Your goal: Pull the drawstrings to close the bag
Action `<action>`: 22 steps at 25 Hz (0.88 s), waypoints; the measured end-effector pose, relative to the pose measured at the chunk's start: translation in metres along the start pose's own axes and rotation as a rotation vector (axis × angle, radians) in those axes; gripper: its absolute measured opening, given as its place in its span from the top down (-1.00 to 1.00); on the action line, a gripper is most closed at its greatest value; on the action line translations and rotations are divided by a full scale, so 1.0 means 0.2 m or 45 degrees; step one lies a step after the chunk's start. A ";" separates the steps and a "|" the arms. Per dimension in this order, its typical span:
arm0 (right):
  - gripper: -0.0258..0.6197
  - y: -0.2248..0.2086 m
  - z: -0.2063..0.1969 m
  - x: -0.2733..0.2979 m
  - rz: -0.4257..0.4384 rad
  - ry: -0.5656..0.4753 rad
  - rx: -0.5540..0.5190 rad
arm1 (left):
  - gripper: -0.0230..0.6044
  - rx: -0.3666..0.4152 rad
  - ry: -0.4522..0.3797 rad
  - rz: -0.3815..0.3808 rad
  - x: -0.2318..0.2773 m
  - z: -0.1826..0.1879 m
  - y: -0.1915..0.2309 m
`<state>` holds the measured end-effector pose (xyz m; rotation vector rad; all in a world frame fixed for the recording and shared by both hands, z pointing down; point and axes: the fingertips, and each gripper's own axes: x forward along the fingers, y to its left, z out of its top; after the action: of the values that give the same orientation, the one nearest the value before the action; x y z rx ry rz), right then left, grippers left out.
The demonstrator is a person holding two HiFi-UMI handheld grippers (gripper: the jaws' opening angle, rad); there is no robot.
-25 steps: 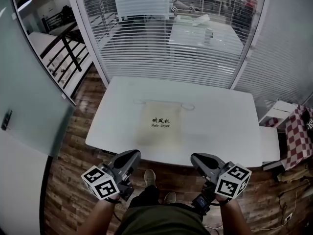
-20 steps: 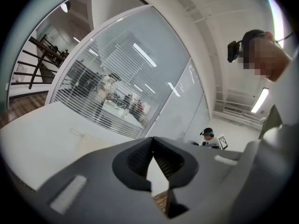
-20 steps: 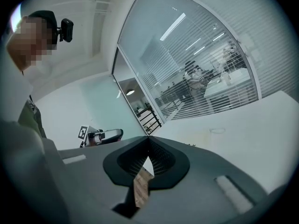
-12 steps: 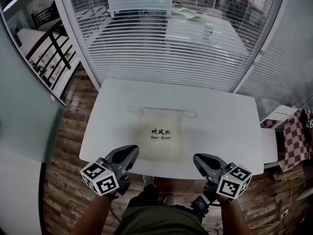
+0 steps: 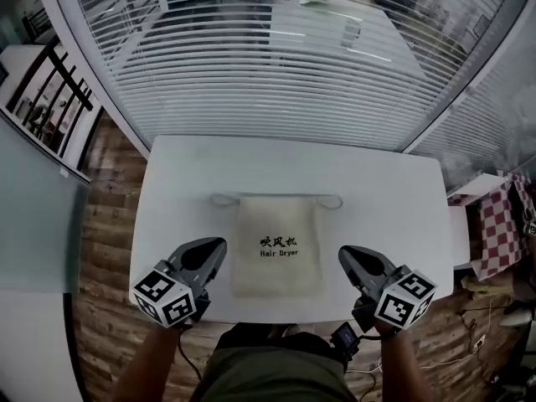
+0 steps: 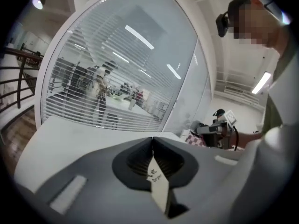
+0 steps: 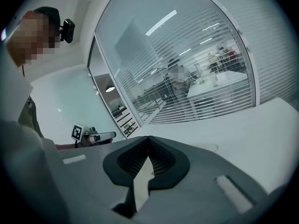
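On the white table (image 5: pixel 394 216), centred toward its near edge: one cloth bag (image 5: pixel 277 266), cream, lying flat and apparently empty, printed side up, mouth at the far side. Drawstrings (image 5: pixel 222 199): thin cord, one loop emerging at each upper corner and resting on the tabletop, the second loop at the right (image 5: pixel 332 201). Handling, by judgement: light, limp, no stiffness. The fabric is likely to slide or bunch on the smooth top when one cord is pulled alone, so both loops are best taken together and drawn outward in opposite directions. Hold points: the loops, just outside the corners. The cord is slim and lies flat, so a pinch needs the tips right down on the table. Left gripper (image 5: pixel 219 244): jaws closed tip to tip, nothing held. Right gripper (image 5: pixel 343 254): likewise closed and empty. Both sit beside the bag's lower half, well short of the loops. Change from a second ago: the grippers were then off the near edge, over the floor, with the bag well ahead. Now they flank it.
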<state>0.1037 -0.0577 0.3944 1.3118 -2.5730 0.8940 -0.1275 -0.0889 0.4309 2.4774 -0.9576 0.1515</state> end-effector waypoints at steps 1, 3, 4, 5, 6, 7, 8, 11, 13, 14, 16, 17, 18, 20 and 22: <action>0.89 -0.03 0.00 0.03 -0.024 0.012 -0.019 | 0.92 0.035 0.029 0.004 0.02 -0.01 0.04; 0.89 -0.10 -0.01 0.08 -0.070 0.044 -0.062 | 0.92 0.098 0.084 0.010 0.06 -0.04 0.12; 0.89 -0.13 -0.01 0.11 -0.088 0.061 -0.079 | 0.92 0.124 0.109 0.012 0.09 -0.05 0.16; 0.89 -0.17 -0.02 0.13 -0.100 0.079 -0.092 | 0.92 0.149 0.133 0.012 0.11 -0.06 0.20; 0.89 -0.20 -0.02 0.15 -0.108 0.097 -0.103 | 0.92 0.171 0.155 0.014 0.12 -0.06 0.23; 0.89 -0.23 -0.03 0.17 -0.113 0.119 -0.112 | 0.91 0.189 0.176 0.017 0.14 -0.06 0.26; 0.89 -0.26 -0.04 0.19 -0.118 0.143 -0.124 | 0.89 0.202 0.197 0.022 0.16 -0.07 0.30; 0.88 -0.39 -0.12 0.29 -0.130 0.229 -0.191 | 0.84 0.226 0.259 0.037 0.24 -0.16 0.43; 0.88 -0.49 -0.20 0.37 -0.135 0.313 -0.280 | 0.81 0.253 0.306 0.046 0.30 -0.25 0.52; 0.88 -0.54 -0.24 0.41 -0.139 0.363 -0.336 | 0.79 0.272 0.332 0.052 0.32 -0.29 0.56; 0.88 -0.65 -0.30 0.47 -0.150 0.460 -0.459 | 0.77 0.308 0.383 0.063 0.37 -0.35 0.63; 0.88 -0.70 -0.32 0.50 -0.154 0.499 -0.518 | 0.76 0.325 0.408 0.066 0.39 -0.38 0.65; 0.88 -0.74 -0.33 0.53 -0.156 0.526 -0.576 | 0.76 0.344 0.433 0.067 0.41 -0.40 0.68; 0.87 -0.82 -0.36 0.58 -0.145 0.561 -0.684 | 0.74 0.394 0.489 0.074 0.45 -0.45 0.73; 0.83 -0.88 -0.38 0.64 -0.120 0.598 -0.779 | 0.71 0.456 0.548 0.090 0.46 -0.50 0.78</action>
<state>0.1480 -0.1846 0.5825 0.9003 -2.1353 0.2955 -0.1549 -0.1982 0.6054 2.5604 -0.8857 0.9098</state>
